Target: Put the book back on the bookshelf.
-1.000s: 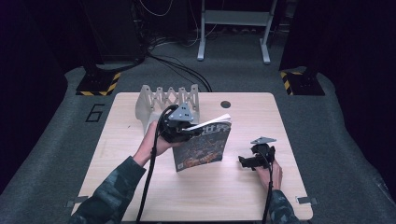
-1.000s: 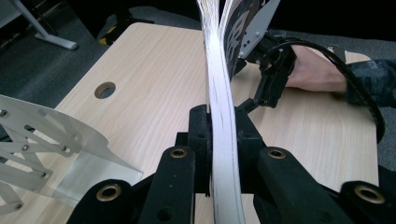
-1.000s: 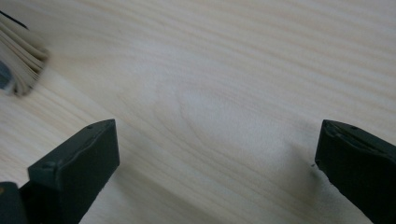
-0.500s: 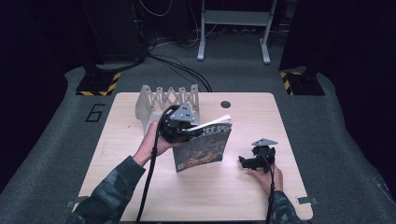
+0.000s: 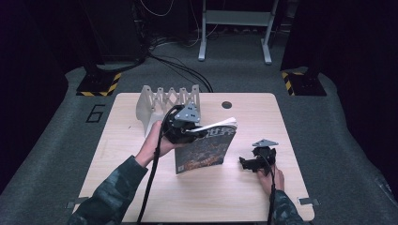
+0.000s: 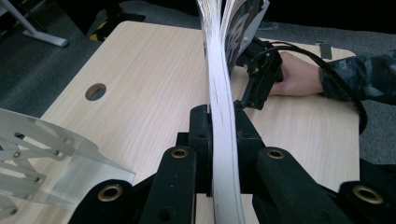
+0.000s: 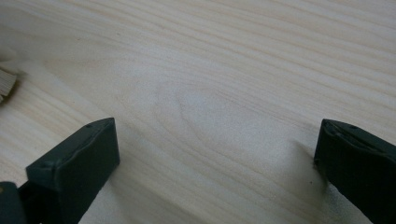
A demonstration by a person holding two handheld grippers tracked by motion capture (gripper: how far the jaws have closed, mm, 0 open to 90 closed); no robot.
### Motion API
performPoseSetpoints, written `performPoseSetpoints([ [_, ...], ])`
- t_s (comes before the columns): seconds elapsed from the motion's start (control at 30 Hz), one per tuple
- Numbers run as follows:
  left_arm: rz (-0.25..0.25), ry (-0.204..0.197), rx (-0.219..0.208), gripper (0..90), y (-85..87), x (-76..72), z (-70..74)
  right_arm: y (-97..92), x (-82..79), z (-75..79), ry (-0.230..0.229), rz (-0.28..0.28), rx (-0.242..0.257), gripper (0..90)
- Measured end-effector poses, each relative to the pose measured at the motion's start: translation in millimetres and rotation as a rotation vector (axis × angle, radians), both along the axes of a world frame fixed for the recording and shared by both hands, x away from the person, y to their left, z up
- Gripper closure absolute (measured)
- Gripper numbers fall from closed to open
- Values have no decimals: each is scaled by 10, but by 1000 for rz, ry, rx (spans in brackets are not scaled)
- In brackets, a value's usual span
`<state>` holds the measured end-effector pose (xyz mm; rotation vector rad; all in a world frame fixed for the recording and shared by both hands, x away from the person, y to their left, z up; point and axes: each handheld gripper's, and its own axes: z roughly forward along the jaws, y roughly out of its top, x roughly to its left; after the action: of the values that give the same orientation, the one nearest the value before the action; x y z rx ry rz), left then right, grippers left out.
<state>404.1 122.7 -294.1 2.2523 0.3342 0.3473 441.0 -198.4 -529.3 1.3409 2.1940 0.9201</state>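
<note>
Item: magazine (image 5: 204, 150). Thin, soft-bound, with a dark illustrated cover, pale lettering near its top edge and an orange band low on the cover. In the high view it stands tilted near the middle of the bench (image 5: 126, 183), its lower edge at or near the wood and its white page edges fanned slightly at the top. In the left gripper view the page block (image 6: 223, 116) runs as a pale strip straight up from between the jaws, with the cover curling away at the top.

Container: white rack (image 5: 164, 105) with upright zigzag dividers, at the far left part of the bench, behind the left tool. Its slots look bare, though their insides cannot be fully seen.

Left tool (image 5: 185, 131): clamped on the magazine at its upper left edge, both black jaws pressed flat against the pages. The left hand (image 5: 155, 143) holds it just in front of the rack.

Right tool (image 5: 251, 163): on the bench well to the right of the magazine, apart from it, the right hand (image 5: 268, 178) behind it. In the right gripper view its jaws stand wide apart, with bare pale wood grain between them and nothing held (image 7: 215, 154). In the left gripper view it lies beyond the magazine's far edge.

Other: a round hole (image 5: 227, 104) in the bench near the far edge.
</note>
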Motion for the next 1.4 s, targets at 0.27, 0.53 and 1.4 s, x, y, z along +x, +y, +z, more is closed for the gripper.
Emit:
performPoseSetpoints([
  [0.27, 0, -15, 17, 821, 12, -51, 118, 0, 0, 0, 1, -1, 0, 0],
  [0.53, 27, -21, 26, 820, 119, -46, 164, 0, 1, 0, 1, 0, 0, 0],
  [1.4, 144, -4, 47, 820, 630, -16, 130, 3, 8, -1, -4, 1, 1, 0],
])
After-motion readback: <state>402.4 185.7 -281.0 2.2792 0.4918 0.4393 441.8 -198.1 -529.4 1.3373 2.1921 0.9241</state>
